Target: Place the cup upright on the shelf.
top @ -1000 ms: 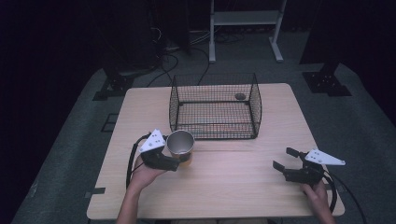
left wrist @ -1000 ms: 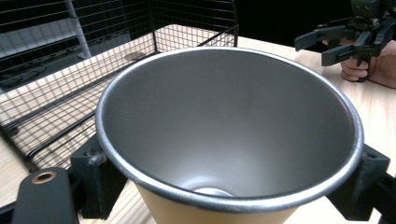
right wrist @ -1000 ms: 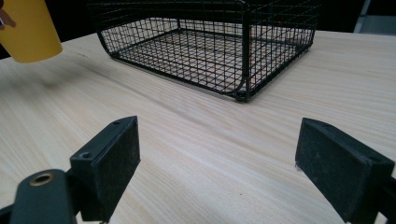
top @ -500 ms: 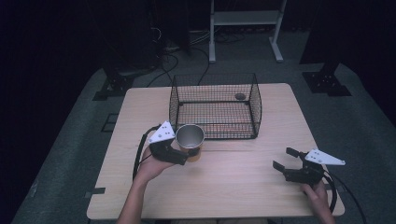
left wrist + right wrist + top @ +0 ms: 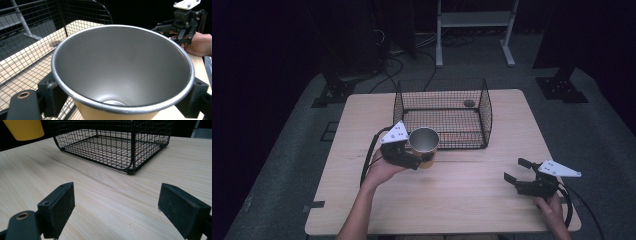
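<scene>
A cup (image 5: 424,144) with a yellow outside and a steel lining is held off the table in my left gripper (image 5: 414,157), just in front of the wire basket's (image 5: 443,119) left front corner. In the left gripper view the cup (image 5: 122,72) sits upright between the two black jaws, which press on its sides, and its inside is bare. My right gripper (image 5: 518,171) rests open near the table's right front edge, with nothing between its fingers (image 5: 58,205). From there the cup's yellow base (image 5: 25,128) hangs at top left.
The black wire basket (image 5: 112,143) stands at the back middle of the wooden table (image 5: 462,195). A small dark round object (image 5: 469,103) lies in its far right corner. Behind the table are a white metal stand (image 5: 474,20) and dark floor with cables.
My left gripper has lifted the cup and carried it up and to the right, toward the basket's front left corner. The right gripper has stayed where it was.
</scene>
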`<state>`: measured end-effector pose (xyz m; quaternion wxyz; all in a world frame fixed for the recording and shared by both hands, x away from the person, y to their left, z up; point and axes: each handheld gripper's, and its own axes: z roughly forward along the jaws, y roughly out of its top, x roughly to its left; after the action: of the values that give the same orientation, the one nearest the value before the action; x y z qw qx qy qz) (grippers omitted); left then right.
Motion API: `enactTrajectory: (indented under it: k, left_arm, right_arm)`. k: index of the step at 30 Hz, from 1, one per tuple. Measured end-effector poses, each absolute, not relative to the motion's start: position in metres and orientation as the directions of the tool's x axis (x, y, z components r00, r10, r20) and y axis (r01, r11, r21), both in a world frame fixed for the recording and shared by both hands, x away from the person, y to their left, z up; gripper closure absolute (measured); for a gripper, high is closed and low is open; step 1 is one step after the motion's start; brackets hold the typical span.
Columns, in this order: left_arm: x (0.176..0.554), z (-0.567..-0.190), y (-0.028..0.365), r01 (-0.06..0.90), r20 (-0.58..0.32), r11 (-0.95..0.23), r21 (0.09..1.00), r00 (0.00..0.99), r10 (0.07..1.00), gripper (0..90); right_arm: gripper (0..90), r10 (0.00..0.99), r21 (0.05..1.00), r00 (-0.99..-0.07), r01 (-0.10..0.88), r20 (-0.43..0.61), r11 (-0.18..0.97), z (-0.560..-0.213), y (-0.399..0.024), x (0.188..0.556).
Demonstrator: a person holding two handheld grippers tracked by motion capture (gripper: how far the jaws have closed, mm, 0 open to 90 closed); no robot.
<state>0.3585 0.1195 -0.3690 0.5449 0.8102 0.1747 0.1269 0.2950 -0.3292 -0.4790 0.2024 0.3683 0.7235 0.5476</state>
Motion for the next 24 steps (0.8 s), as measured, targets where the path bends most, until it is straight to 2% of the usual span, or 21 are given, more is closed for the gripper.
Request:
enactTrajectory:
  k: [24]
  left_arm:
    - [0.405,-0.334,0.092,0.135,0.015,-0.361,0.923,0.923,0.384,14.2]
  right_arm:
    - [12.9,0.753,0.942,-0.648,0.311,0.114,0.125,-0.479,-0.329,0.295]
